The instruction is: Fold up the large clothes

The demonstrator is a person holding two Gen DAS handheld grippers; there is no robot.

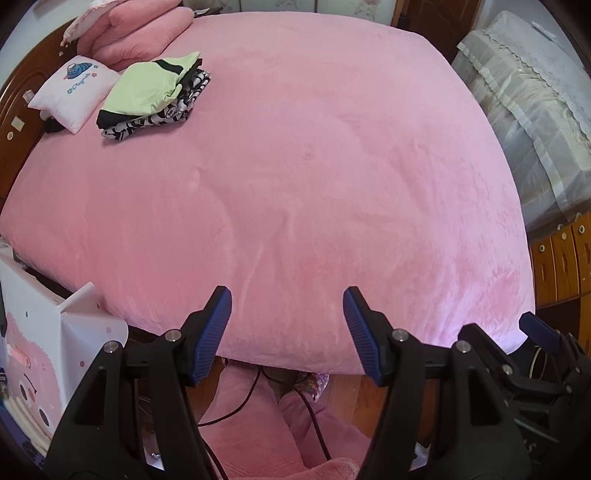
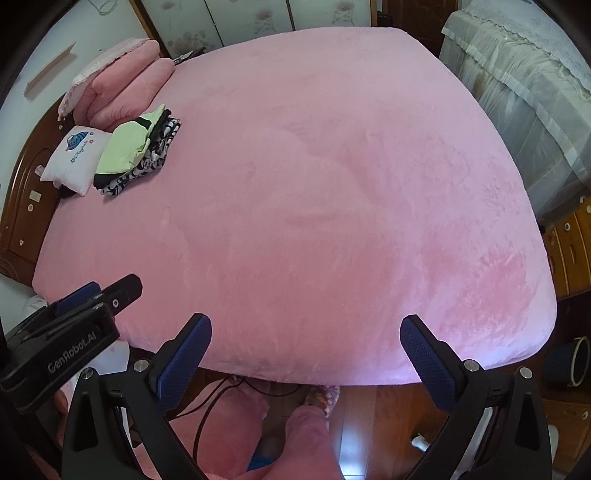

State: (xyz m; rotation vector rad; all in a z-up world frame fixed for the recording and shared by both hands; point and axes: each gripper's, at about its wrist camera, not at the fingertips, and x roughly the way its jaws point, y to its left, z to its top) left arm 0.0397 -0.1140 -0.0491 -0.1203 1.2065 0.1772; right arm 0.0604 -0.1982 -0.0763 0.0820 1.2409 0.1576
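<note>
Two grippers spread wide and holding nothing, at the near edge of a pink bed.

Both the left gripper (image 1: 287, 301) and the right gripper (image 2: 306, 328) hang over the foot of the pink bed cover (image 1: 314, 166), their blue-padded fingers well apart with only bare fabric between them. The folded clothes (image 1: 149, 94), a pale green garment on top of black and black-and-white patterned ones, sit in a neat stack far off toward the head of the bed, just beside a small white cushion (image 1: 74, 90) and near the folded pink bedding (image 1: 136, 35). A white box with a pig print (image 1: 55, 354) stands by the bed's left side; its contents cannot be made out.
</note>
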